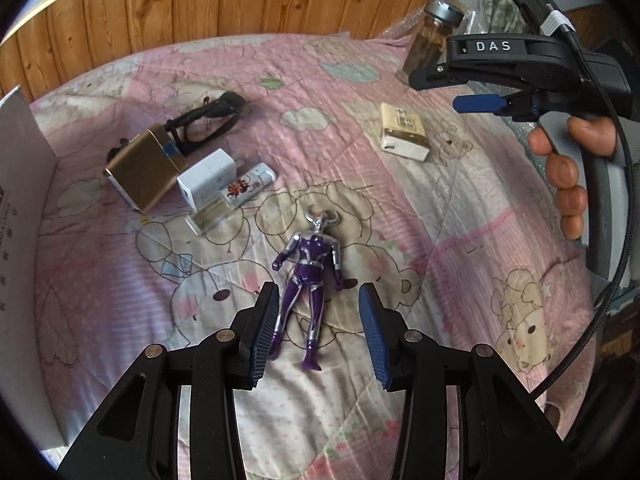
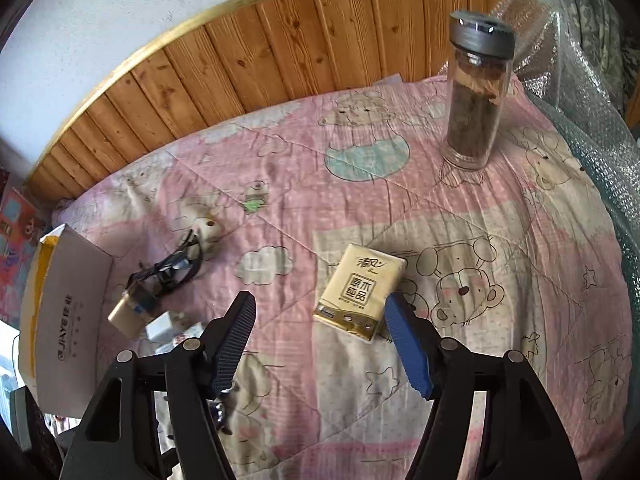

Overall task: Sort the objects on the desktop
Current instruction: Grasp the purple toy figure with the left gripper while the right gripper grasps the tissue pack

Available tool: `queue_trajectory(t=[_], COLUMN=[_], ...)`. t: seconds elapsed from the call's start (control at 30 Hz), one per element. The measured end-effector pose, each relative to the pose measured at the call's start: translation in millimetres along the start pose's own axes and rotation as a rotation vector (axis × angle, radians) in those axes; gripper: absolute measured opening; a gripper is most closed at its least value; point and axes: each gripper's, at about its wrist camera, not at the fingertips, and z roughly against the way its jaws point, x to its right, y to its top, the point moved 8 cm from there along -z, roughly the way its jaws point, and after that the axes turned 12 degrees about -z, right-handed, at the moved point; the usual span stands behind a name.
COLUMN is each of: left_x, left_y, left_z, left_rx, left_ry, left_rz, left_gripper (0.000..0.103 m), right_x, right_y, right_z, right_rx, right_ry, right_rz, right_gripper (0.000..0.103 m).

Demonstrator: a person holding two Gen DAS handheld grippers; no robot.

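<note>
The left gripper (image 1: 318,332) hangs over a purple toy figure (image 1: 308,276) lying on its back on the pink quilt (image 1: 460,240), jaws spread to either side of its legs without pressing them. The right gripper (image 2: 320,340) has its jaws spread wide above a tissue pack (image 2: 356,292), apart from it. A glass jar (image 2: 476,100) stands upright farther back, and a gold box (image 1: 142,170), a white charger (image 1: 208,178) and a black cable (image 1: 212,116) lie to the left.

A pink quilt (image 1: 360,80) printed with cartoon bears covers the surface. On it lie a purple and silver action figure (image 1: 308,268), a tissue pack (image 2: 358,294), a gold power bank (image 1: 144,164) with black cable (image 1: 212,116), a white charger (image 1: 208,178) and a lighter (image 1: 250,186). A lidded glass jar (image 2: 476,96) stands upright.
</note>
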Motion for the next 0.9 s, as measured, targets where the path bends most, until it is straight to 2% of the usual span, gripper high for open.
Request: queue_trajectory(t=[0.27,0.4,0.47,0.5,0.57,0.6,0.9], left_x=[-11.3,-7.7,-3.9,-2.6,-0.5,-1.0,-19.8], left_y=[-7.7,-5.7,-4.1,-2.9,-1.0,-0.5,4.1], left_z=[-30.1,-32.3,-34.0,-34.7,-36.0,-36.4,-21.8], left_rx=[-0.055,-0.037,-0.025,-0.018,-0.005,-0.002,0.023], left_ry=[0.020,0.002,0.011,0.025,0.048,0.061,-0.007], left_rz=[0.037,0.035,0.021,0.008,-0.017,-0.024,0.100], left_gripper=[0.046,0.056,0.060,0.059,0.055,0.039,0.037], right_x=[21.1,23.4,21.2,19.3,16.8,14.9,0.9], right_y=[1.6,-3.4,-4.1,-4.9,-4.7,-4.3,-1.1], right_z=[-65.6,-90.2,-95.6,-97.7,-97.0,-96.2,-77.1], right_rx=[-0.057,-0.088,-0.068,-0.065,-0.042,-0.040,-0.047], right_ry=[-0.076,-0.107,-0.134,-0.154,-0.184,-0.180,-0.098], right_rz=[-0.034,-0.005,0.046,0.079,0.120,0.132,0.077], right_gripper=[0.076,0.076,0.077,0.074,0.058,0.052,0.052])
